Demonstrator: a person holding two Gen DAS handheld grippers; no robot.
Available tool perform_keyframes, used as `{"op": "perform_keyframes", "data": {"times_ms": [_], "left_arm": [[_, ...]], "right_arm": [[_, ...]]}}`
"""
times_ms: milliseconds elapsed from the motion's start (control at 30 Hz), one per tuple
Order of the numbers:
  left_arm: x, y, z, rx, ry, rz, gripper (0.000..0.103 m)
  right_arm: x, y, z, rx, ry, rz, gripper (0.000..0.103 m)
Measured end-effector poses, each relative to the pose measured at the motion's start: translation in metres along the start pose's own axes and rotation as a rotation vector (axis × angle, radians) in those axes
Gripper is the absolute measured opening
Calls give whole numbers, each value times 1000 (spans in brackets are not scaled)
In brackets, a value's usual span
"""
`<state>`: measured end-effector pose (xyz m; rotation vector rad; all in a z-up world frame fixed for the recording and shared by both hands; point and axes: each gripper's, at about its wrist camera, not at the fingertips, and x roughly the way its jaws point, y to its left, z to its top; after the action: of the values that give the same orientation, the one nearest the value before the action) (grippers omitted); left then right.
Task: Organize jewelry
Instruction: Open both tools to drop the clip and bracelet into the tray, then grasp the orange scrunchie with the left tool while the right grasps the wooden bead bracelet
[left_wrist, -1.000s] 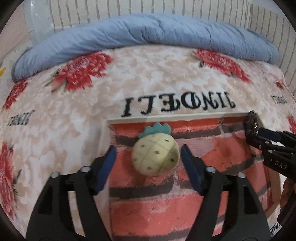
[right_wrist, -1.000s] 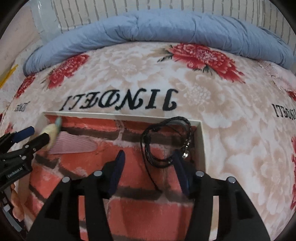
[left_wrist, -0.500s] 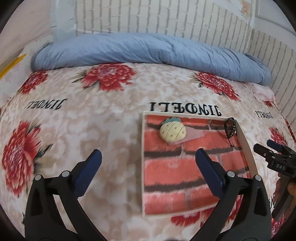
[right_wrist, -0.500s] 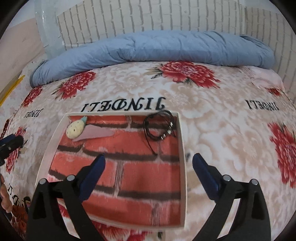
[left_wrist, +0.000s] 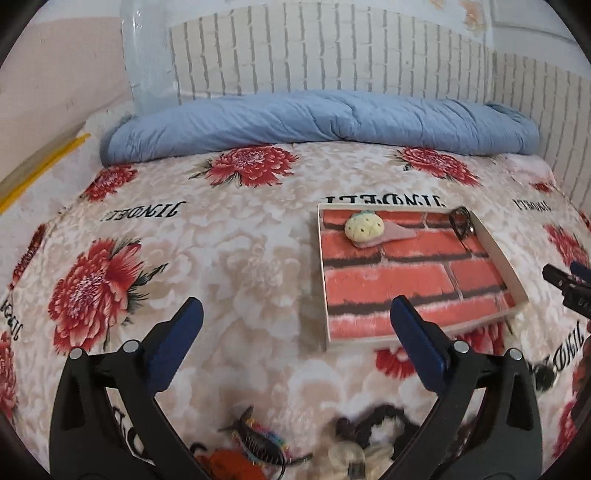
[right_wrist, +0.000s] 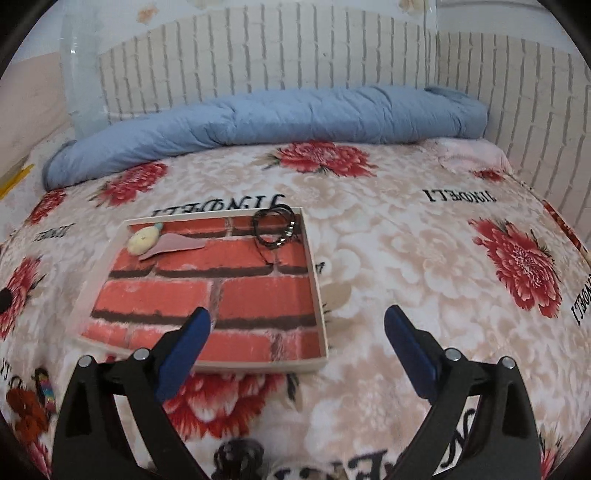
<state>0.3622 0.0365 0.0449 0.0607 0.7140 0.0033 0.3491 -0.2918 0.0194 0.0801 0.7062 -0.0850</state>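
Note:
A shallow tray (left_wrist: 495, 248) (right_wrist: 316, 295) with a red brick-pattern floor lies on the bed. In it rest a yellow pineapple hair clip (left_wrist: 364, 228) (right_wrist: 143, 240) at its far left and a black cord necklace (left_wrist: 460, 221) (right_wrist: 275, 227) at its far right. My left gripper (left_wrist: 295, 345) is open and empty, raised above the blanket, near and left of the tray. My right gripper (right_wrist: 297, 345) is open and empty above the tray's near right corner. Several loose accessories (left_wrist: 258, 443) lie on the blanket at the near edge, partly hidden and blurred.
The bed has a floral blanket (left_wrist: 240, 258) with a rolled blue quilt (left_wrist: 314, 122) along the far side. A white brick-pattern wall (right_wrist: 277, 62) stands behind. A dark fuzzy item (right_wrist: 240, 456) and a coloured clip (right_wrist: 46, 391) lie near the front.
Both grippers have opened wide, let go of the pineapple clip and the necklace in the tray, and pulled back and up from it.

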Motion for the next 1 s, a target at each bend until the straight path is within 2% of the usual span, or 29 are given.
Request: {"op": "perform_keyframes", "data": {"times_ms": [233,367,567,700,1000], "left_arm": [[-38,-7,-38,12,-52,-47,98],[-50,-5,-63,-18,-20,-119,98],[-60,11,-95,-56,-4,-43,98],[-61,17,-111,-40,8,1,98],[-59,7,-142,-13,42,17,98]], "right_arm": [[-38,10,-43,-38,-52,-39,93],[-54,7,-72,-23,-65,-40,93],[-75,7,-102,-33,-70,-49,93],[-82,11,-115,-43,-67,-41,93],[-81,19,-142,-53,-35,-44,93]]}}
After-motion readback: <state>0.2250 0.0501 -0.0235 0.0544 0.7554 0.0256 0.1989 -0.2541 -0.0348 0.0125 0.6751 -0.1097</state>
